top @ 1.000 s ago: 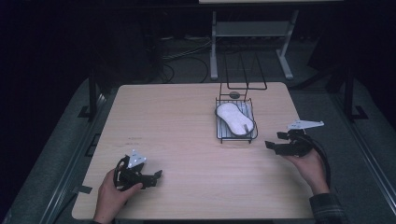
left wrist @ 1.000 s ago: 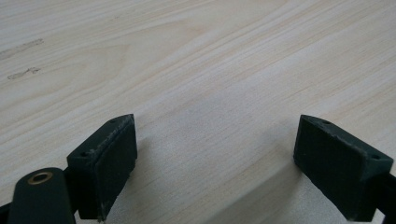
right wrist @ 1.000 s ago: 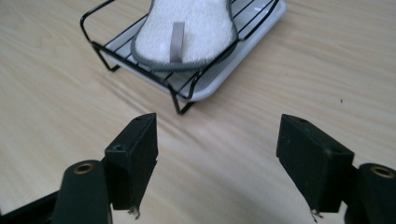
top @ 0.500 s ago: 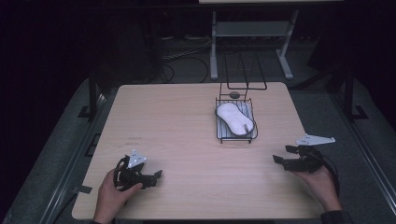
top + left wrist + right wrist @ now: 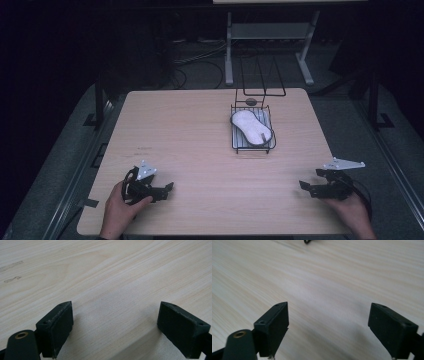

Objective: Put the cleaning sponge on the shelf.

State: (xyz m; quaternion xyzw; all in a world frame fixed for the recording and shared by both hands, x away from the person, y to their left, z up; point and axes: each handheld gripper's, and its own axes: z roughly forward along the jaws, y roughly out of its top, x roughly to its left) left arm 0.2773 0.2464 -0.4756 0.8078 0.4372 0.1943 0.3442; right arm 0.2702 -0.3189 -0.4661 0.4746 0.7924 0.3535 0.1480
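Bare table (image 5: 200,135), right gripper (image 5: 311,186) near front-right edge

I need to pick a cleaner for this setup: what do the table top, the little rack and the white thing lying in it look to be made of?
Table top: pale wood or wood-look laminate, matt, with grain lines running across it. Rack: thin black wire, probably coated metal, over a ribbed grey base. White thing: soft-looking, dull, peanut-shaped, perhaps sponge or cloth; too small to tell.

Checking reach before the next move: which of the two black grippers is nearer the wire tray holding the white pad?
The right gripper, held near the table's right edge; the black wire tray sits right of centre, farther from the left gripper.
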